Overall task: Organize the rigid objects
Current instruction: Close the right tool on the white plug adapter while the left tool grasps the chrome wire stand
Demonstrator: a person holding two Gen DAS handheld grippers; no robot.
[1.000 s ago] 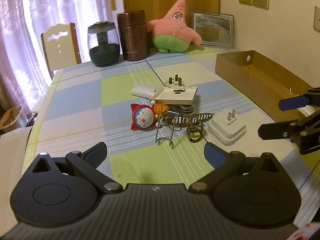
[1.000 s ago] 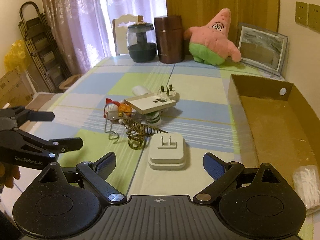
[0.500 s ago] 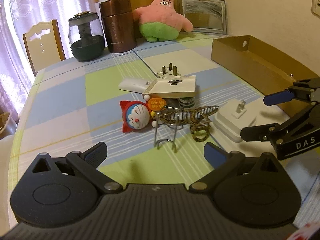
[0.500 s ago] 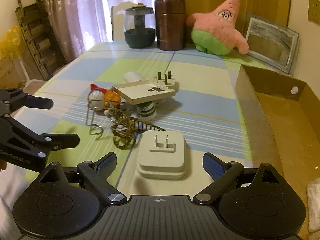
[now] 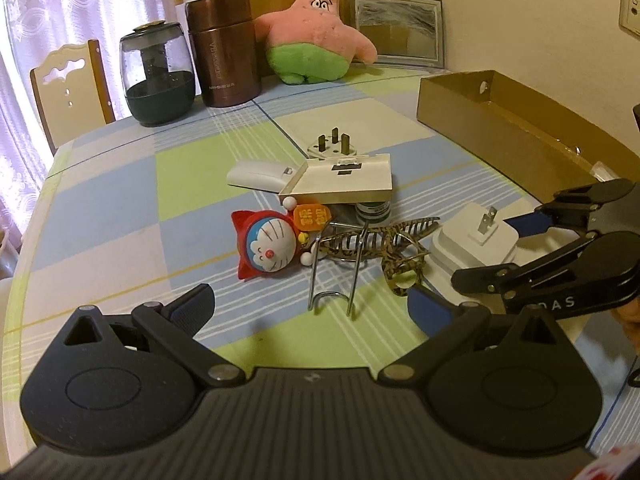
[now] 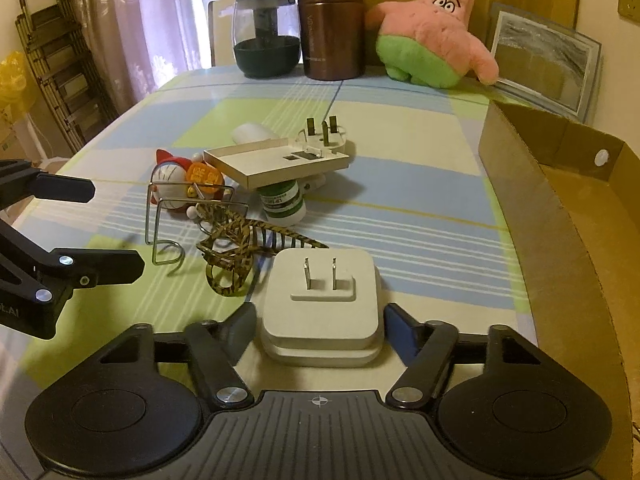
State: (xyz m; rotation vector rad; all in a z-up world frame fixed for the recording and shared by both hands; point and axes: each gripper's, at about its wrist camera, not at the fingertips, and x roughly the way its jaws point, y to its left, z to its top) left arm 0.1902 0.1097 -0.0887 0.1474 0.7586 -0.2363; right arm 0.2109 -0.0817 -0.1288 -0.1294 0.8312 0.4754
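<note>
A white two-pin charger (image 6: 320,304) lies flat on the checked tablecloth. My right gripper (image 6: 320,328) straddles it and its jaws are closing; a thin gap still shows at the left pad. In the left wrist view the right gripper (image 5: 482,252) flanks the charger (image 5: 472,244) from the right. My left gripper (image 5: 312,304) is open over bare cloth, just short of a wire hook (image 5: 334,276). Behind that sit a Doraemon toy (image 5: 266,246), a leopard hair clip (image 5: 384,240), a flat cream box (image 5: 344,178) resting on a small bottle (image 6: 282,200), and a three-pin plug (image 5: 332,148).
An open cardboard box (image 5: 500,120) runs along the table's right side. At the back stand a glass jar (image 5: 158,76), a brown flask (image 5: 224,50), a pink plush star (image 5: 316,36) and a picture frame (image 5: 398,34). A chair (image 5: 68,88) stands beyond the far left corner.
Both grippers came lower and closer to the pile. The right gripper's fingers drew in from wide apart to hug the charger's sides. The left gripper stayed open.
</note>
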